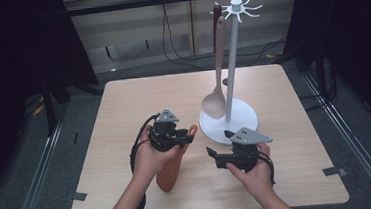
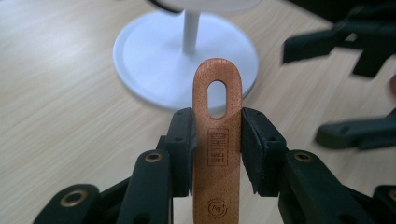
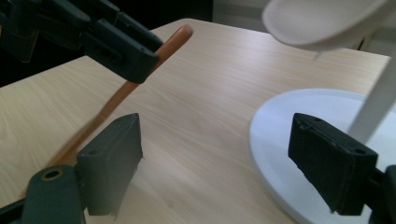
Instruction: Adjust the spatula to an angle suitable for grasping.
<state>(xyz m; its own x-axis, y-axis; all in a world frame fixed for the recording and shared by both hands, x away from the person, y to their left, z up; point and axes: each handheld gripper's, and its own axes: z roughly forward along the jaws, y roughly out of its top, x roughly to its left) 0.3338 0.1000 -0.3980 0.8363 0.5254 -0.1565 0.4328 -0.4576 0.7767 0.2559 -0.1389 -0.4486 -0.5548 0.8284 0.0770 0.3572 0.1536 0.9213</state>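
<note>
Left gripper view shows our left hand-held gripper [image 2: 217,149] clamping the brown spatula [image 2: 217,140], not yet hung on the rack [image 2: 187,56]; the right hand-held gripper [image 3: 224,163] gapes empty.

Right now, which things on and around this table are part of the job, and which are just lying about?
In use:
- orange spatula, clamped in the left gripper
- white hanging stand
- right gripper, jaws open, nothing between them

Just there:
- beige spoon hanging on the stand
- black cables on the floor behind the table
</note>
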